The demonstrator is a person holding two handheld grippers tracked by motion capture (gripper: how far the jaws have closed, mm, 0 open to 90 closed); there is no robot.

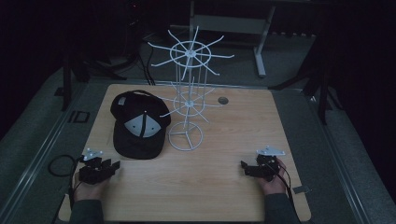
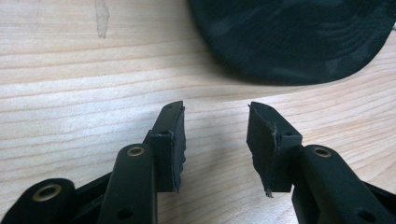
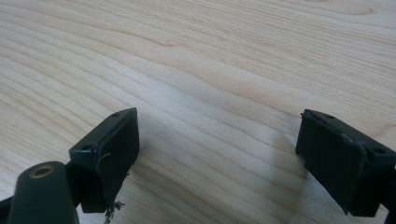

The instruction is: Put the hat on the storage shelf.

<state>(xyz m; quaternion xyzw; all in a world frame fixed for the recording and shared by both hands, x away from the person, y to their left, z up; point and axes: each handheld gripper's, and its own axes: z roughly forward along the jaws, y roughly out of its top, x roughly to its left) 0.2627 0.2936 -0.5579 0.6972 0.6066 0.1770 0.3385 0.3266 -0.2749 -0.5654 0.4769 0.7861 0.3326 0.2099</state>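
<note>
The black baseball cap with a grey front panel point(image 1: 139, 125) lies flat on the light wooden table point(image 1: 233, 135), at the left part of it, with its brim turned toward you. Just beside the cap, on its right, stands the white wire display rack with radial hooks point(image 1: 187, 98); its round wire base point(image 1: 186, 138) rests on the table close to the brim, and I cannot tell if the two touch. Behind the rack there is a small round grey cable hole point(image 1: 222, 100) in the tabletop.

Your left gripper point(image 1: 113, 164) rests low over the near left corner of the table, near the cap's brim but apart from it. In the left gripper view, the cap point(image 2: 289, 37) fills the upper right, and your left gripper point(image 2: 215, 140) has its two black jaws parted, with bare wood between them; they grasp nothing. The rubber on the pads point(image 2: 176, 140) looks worn and a little torn at the edges.

Your right gripper point(image 1: 243, 166) rests at the near right side of the table, well apart from the cap and from the rack. In the right gripper view, your right gripper point(image 3: 217, 140) is spread wide and released, with the wood grain between the jaws.

A black cable point(image 1: 58, 165) makes a loop off the left edge of the table, beside your left hand point(image 1: 88, 189).
</note>
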